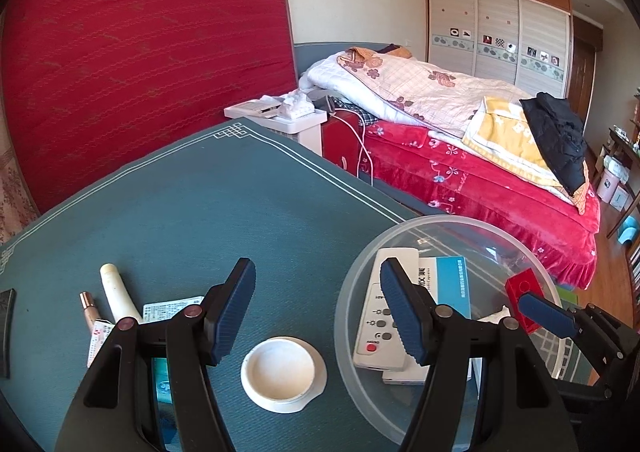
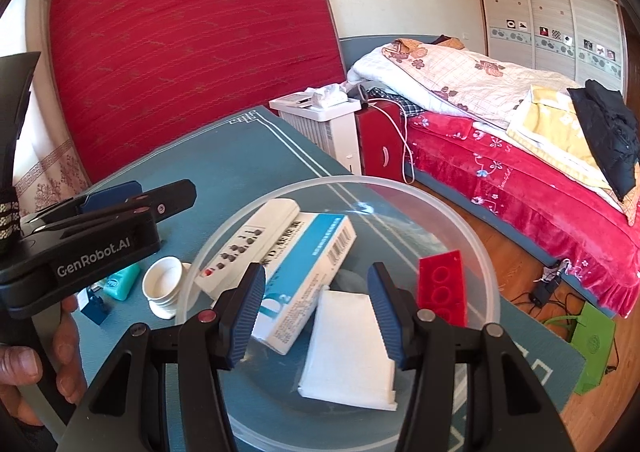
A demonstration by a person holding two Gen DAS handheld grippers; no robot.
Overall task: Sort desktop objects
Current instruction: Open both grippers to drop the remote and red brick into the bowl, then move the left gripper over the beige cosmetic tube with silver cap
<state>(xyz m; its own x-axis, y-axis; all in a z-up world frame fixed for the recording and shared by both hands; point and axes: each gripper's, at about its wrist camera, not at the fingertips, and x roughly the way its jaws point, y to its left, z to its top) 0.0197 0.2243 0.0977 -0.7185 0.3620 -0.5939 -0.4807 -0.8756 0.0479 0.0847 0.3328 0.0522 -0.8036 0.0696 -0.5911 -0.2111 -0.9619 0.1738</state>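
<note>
A clear plastic bowl [image 2: 486, 252] stands on the teal table mat [image 1: 180, 212]. It holds a white remote [image 2: 244, 248], a blue-and-white medicine box [image 2: 308, 260], a red brick [image 2: 442, 288] and a white tissue pack [image 2: 348, 352]. My right gripper [image 2: 316, 316] is open over the bowl, jaws either side of the tissue pack's near end. My left gripper [image 1: 318, 308] is open above a white round lid [image 1: 280, 372], just left of the bowl [image 1: 352, 292]. A cream tube [image 1: 116, 292], a pink lipstick [image 1: 88, 306] and cards [image 1: 168, 308] lie at left.
A teal bottle [image 2: 122, 282] and a small blue object [image 2: 94, 306] lie left of the bowl. A dark object [image 1: 6, 332] sits at the mat's left edge. A red mattress [image 1: 140, 52] leans behind the table; a bed [image 1: 480, 156] and white heater [image 2: 320, 124] stand to the right.
</note>
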